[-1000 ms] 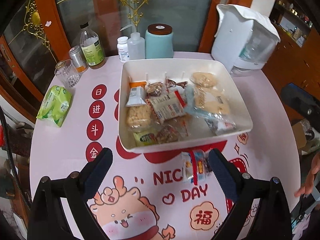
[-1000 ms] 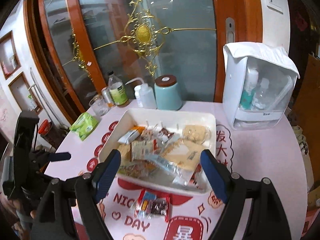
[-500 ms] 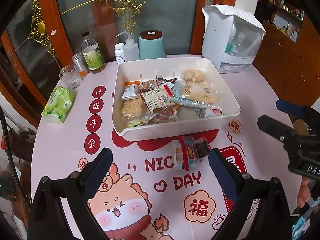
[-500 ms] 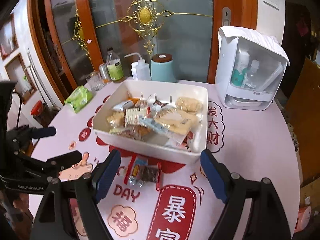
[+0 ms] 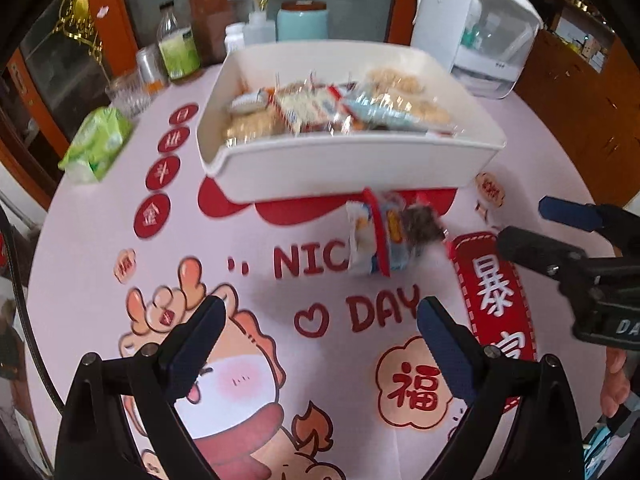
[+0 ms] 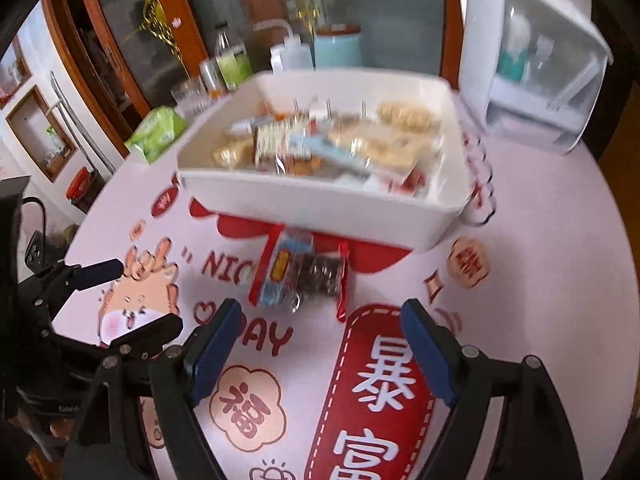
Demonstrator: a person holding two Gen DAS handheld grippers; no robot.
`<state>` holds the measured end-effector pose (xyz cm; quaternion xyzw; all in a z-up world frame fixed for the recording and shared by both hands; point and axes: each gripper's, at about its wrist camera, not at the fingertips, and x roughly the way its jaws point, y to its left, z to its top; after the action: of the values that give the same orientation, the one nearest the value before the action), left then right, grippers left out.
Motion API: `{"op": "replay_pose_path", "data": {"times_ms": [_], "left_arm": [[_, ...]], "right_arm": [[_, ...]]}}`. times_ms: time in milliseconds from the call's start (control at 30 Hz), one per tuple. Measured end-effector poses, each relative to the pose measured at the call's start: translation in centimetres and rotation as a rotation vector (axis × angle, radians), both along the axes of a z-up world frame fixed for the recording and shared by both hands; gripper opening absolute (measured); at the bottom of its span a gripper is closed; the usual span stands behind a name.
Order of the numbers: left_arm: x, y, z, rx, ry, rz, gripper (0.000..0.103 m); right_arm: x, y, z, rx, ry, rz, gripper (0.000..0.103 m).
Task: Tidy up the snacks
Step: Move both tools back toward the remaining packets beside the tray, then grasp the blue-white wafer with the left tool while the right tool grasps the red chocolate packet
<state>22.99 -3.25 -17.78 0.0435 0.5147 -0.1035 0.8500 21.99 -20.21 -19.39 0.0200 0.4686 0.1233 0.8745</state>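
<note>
Snack packet (image 6: 300, 276) lies just beyond right gripper (image 6: 320, 344); both grippers spread, empty.

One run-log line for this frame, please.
left gripper open | right gripper open | snack packets on tablecloth, outside white bin | nothing held

A white bin (image 5: 348, 168) sits heaped with wrapped snacks (image 5: 340, 112); one clear snack packet (image 6: 300, 276) lies flat just in front of it.
</note>
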Motion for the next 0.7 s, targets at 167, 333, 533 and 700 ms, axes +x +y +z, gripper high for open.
{"op": "replay_pose_path", "data": {"times_ms": [167, 333, 533, 700], "left_arm": [[0.5, 0.3, -2.5, -0.012, 0.040, 0.037, 0.096], [1.1, 0.9, -4.2, -0.042, 0.082, 0.068, 0.096], [1.5, 1.6, -5.2, -0.062, 0.104, 0.090, 0.096], [1.9, 1.7, -5.6, -0.065, 0.115, 0.094, 0.096]], "right_arm": [[1.7, 0.6, -3.1, 0.032, 0.061, -0.006, 0.082], [4.0, 0.7, -5.2, 0.043, 0.101, -0.025, 0.082], [5.6, 1.2, -7.2, 0.028, 0.118, -0.022, 0.082], [6.0, 1.1, -7.9, 0.057, 0.097, -0.024, 0.080]]}}
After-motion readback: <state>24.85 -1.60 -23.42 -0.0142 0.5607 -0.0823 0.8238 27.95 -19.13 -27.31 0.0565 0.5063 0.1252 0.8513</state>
